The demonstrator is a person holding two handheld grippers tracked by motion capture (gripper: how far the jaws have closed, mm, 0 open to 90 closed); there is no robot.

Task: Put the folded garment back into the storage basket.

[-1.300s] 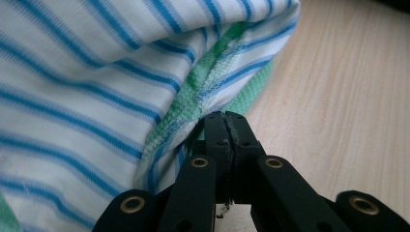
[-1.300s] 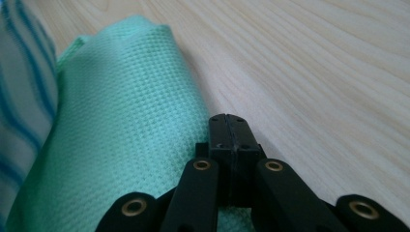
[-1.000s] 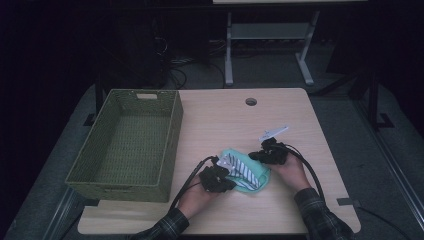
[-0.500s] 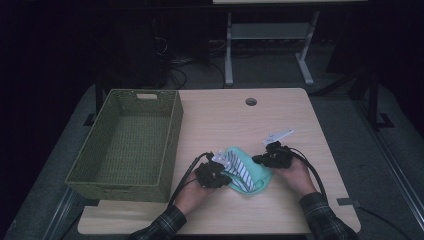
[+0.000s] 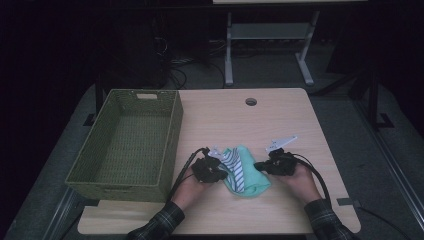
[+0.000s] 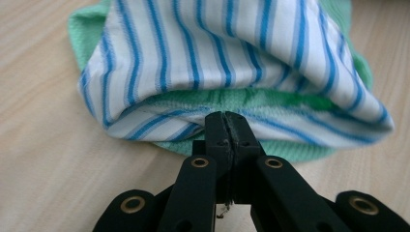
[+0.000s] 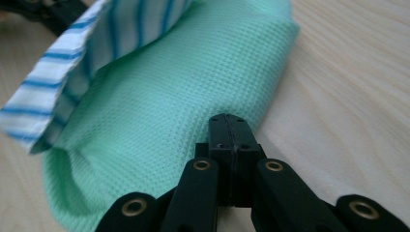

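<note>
A light wooden table carries a green woven basket and a folded cloth bundle.

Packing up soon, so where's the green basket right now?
In the high view, the green basket sits on the table's left side, just left of the left tongs.

Plaid sleeves; black hand-held gripper (brass-coloured rivets).

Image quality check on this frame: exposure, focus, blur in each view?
High view: dim, surroundings nearly black, only the table and basket readable. Left gripper view: bright, striped cloth soft, table edges blurred, tongs sharp. Right gripper view: green cloth weave crisp near the tongs, far corner out of focus.
</note>
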